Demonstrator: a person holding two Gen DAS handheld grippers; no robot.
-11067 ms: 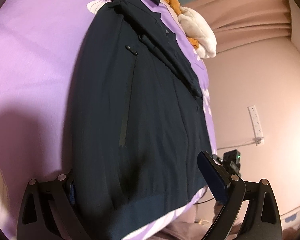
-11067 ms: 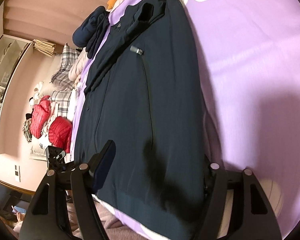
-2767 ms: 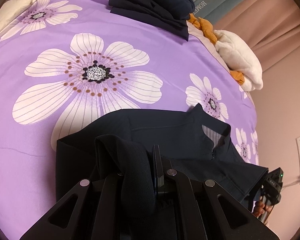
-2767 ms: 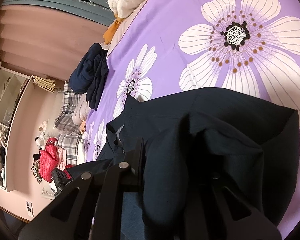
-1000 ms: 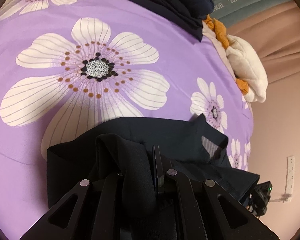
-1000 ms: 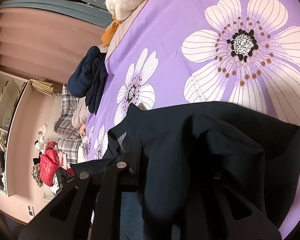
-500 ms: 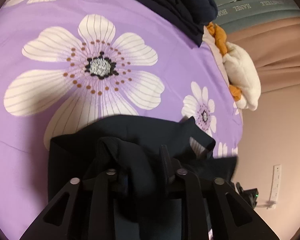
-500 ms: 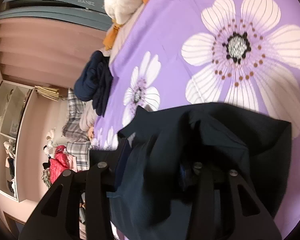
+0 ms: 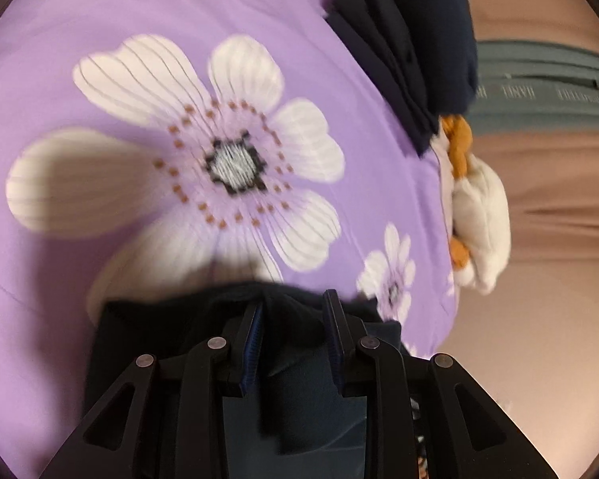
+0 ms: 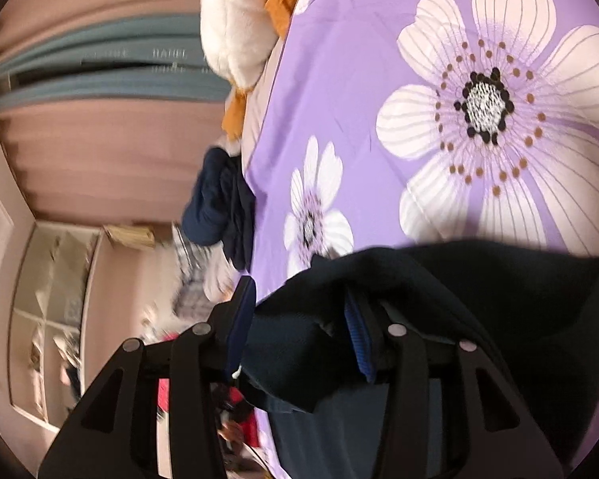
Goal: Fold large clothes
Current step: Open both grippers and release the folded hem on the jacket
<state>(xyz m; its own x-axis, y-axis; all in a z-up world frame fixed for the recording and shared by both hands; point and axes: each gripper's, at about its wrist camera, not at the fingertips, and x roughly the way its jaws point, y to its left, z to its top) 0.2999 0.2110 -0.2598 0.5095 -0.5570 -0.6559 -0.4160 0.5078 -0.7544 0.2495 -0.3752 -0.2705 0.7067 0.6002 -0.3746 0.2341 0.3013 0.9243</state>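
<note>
— Two tools, both mine. What does each one have?

— My left tool (image 9: 293,311) has its jaws spread apart, with a bunched fold of the dark navy jacket (image 9: 171,331) rising loosely between them. The blue pads (image 9: 255,343) stand clear of the cloth on each side, as far as the blur lets me judge.

— And the right?

— My right tool (image 10: 299,307) is spread too, wider. A hump of the jacket (image 10: 499,299) sits between its fingers, and the right-hand pad (image 10: 357,339) lies against the fabric without clamping it.

— Where is the jacket lying?

— On the bed, at the near edge of the purple bedspread (image 9: 60,60), folded over on itself under both tools. Just beyond it is the big white flower print (image 9: 235,163).

— Anything else on the bed?

— At the far side, a folded stack of dark navy clothes (image 9: 419,40), and beside it a white plush toy (image 9: 483,223) with orange parts. The right wrist view shows the same plush toy (image 10: 239,12) at the top, and pink curtains (image 10: 100,151) to the left.
</note>
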